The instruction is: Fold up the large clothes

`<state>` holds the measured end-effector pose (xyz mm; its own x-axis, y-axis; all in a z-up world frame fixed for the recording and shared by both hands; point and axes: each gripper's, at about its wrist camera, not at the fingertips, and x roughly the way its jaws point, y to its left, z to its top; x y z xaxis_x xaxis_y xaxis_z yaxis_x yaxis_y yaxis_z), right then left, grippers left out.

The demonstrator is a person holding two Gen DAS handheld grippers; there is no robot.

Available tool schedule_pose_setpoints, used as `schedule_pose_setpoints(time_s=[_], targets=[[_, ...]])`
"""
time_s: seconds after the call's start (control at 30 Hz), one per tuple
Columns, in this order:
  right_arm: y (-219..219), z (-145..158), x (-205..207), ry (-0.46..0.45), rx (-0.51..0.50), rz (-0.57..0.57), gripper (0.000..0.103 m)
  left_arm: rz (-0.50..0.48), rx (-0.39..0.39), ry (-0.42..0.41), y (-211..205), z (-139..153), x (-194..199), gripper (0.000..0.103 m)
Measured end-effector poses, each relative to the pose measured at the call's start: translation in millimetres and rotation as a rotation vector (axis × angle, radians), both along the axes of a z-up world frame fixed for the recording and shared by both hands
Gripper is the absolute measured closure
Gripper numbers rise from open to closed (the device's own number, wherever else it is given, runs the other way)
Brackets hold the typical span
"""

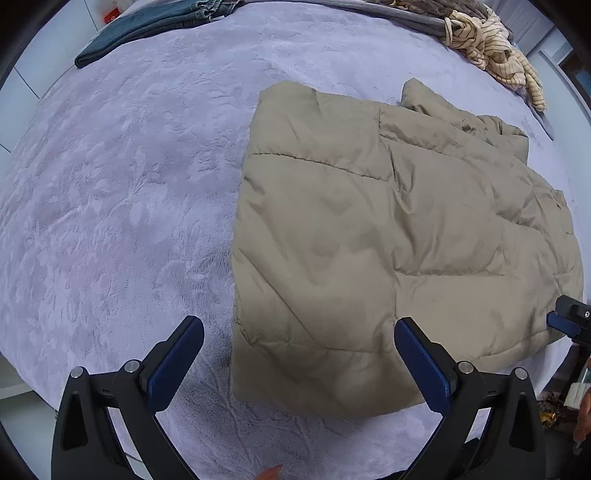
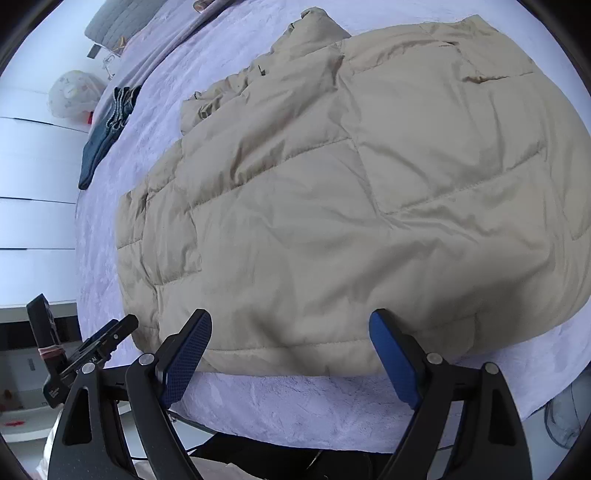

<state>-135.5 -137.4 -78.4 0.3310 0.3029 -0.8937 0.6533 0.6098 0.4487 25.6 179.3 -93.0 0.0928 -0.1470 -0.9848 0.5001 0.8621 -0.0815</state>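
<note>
A beige quilted puffer jacket (image 1: 369, 229) lies folded flat on the lavender bedspread (image 1: 110, 184). In the left wrist view my left gripper (image 1: 298, 325) hangs open above the jacket's near left corner, one finger over the bedspread and the other over the jacket, with nothing between them. My right gripper (image 2: 291, 317) stands open over the jacket's (image 2: 332, 184) near hem and grips no fabric. Each gripper shows in the other's view: the right gripper (image 1: 569, 321) at the jacket's right edge, the left gripper (image 2: 110, 339) at its left corner.
Folded blue jeans (image 1: 147, 26) lie at the bed's far left, also seen as jeans (image 2: 107, 129). A crumpled cream striped garment (image 1: 491, 48) sits at the far right. A white plastic bag (image 2: 74, 92) stands on the floor beside the bed. A fingertip (image 1: 271, 472) shows below.
</note>
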Motion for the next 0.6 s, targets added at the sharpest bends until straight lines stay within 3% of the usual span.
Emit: schedule_pose_setpoints(time_s=[0.17, 0.23, 0.43, 0.6], targets=[[6, 0, 20, 0.005, -0.007, 0.011, 0.014, -0.01, 0.009, -0.002, 4, -10, 15, 0.0], [12, -5, 27, 0.026, -0.003, 0.025, 0.014, -0.022, -0.021, 0.027, 6, -14, 25, 0.0], [17, -19, 29, 0.072, 0.009, 0.027, 0.014, -0.011, -0.273, 0.186, 30, -22, 76, 0.0], [15, -25, 32, 0.097, 0.014, 0.024, 0.014, -0.013, -0.423, 0.373, 40, -56, 106, 0.0]])
